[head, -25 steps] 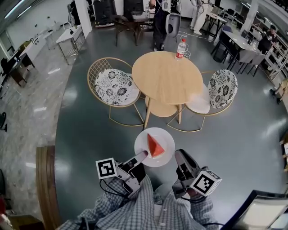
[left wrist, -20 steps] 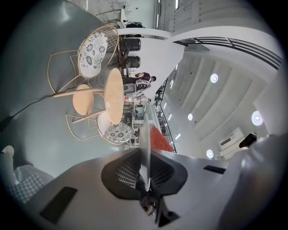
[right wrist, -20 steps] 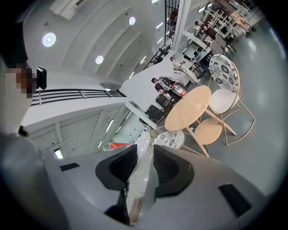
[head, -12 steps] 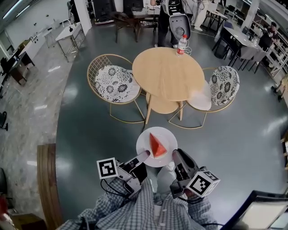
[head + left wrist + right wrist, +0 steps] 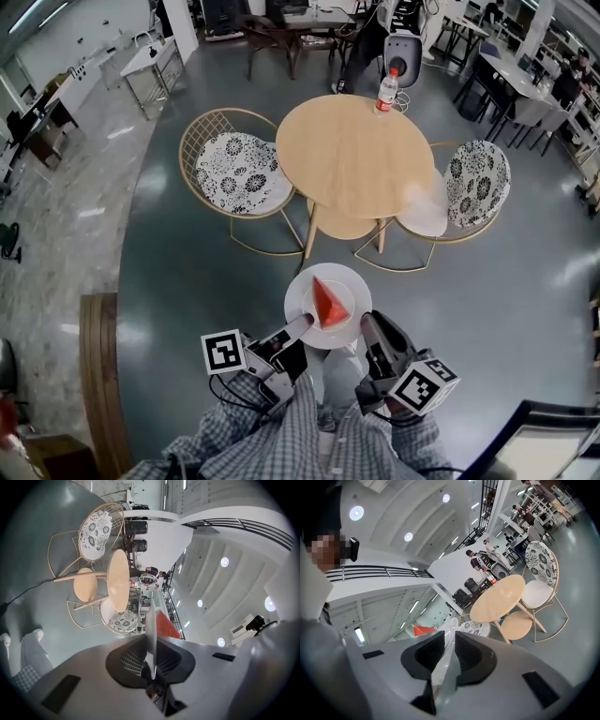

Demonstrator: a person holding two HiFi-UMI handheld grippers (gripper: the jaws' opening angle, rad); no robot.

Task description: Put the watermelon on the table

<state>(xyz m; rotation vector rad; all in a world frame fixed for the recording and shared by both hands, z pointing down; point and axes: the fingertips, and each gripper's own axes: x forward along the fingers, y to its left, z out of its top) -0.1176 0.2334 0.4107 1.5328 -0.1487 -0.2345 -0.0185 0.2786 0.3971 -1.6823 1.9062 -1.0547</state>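
**A:** What have the claws got?

**B:** The left claw (image 5: 302,324) is clamped tight on the near-left rim of the white plate (image 5: 302,286). The right claw (image 5: 368,322) has the near-right rim between its jaws, which have just been closing, and its pads pinch that rim. The watermelon (image 5: 328,301) wedge sits on the plate, which is held in the air over the floor (image 5: 197,281), well short of the desk (image 5: 356,159).

**A:** Which step is that?

**B:** The carry, I judge: the plate is lifted but not yet set down. The next move calls for going forward with the plate level and both claws moving together so the rim doesn't twist out. Then the plate has to clear the desk's near edge before it is lowered.

**A:** Is there room?

**B:** The floor ahead is bare. The left chair (image 5: 234,173) and the right chair (image 5: 473,183) flank the desk, with a gap between them facing the person. The top carries only a bottle (image 5: 385,91) at its far edge, so the near half looks free for landing.
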